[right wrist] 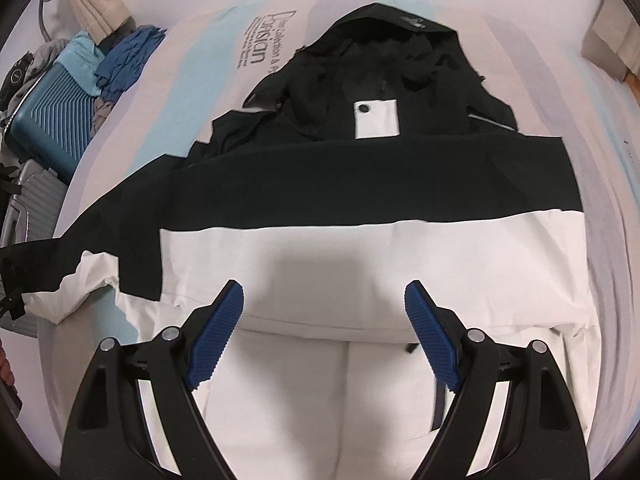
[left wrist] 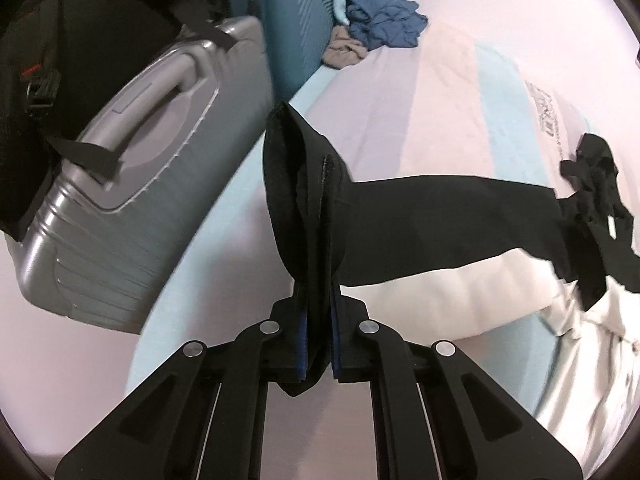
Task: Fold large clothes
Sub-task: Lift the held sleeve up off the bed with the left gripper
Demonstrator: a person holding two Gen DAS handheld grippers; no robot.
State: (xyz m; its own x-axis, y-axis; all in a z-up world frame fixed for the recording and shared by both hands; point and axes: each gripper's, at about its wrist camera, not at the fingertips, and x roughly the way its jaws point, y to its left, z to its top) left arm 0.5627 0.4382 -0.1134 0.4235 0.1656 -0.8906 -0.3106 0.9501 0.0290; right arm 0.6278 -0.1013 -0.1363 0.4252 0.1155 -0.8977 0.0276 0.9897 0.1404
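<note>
A black-and-white hooded jacket [right wrist: 360, 208] lies spread across the bed [right wrist: 624, 160], hood toward the far edge. The left tool [left wrist: 318, 312] is clamped on the cuff of the jacket's black sleeve [left wrist: 440, 216], which is raised off the bed near its left edge. The right tool [right wrist: 324, 300] hovers over the white lower body of the jacket, its jaws spread wide and holding nothing. A grey suitcase [left wrist: 120, 184] and a teal suitcase [left wrist: 296, 12] stand beside the bed, and crumpled blue clothes [left wrist: 384, 20] lie at its far left corner.
</note>
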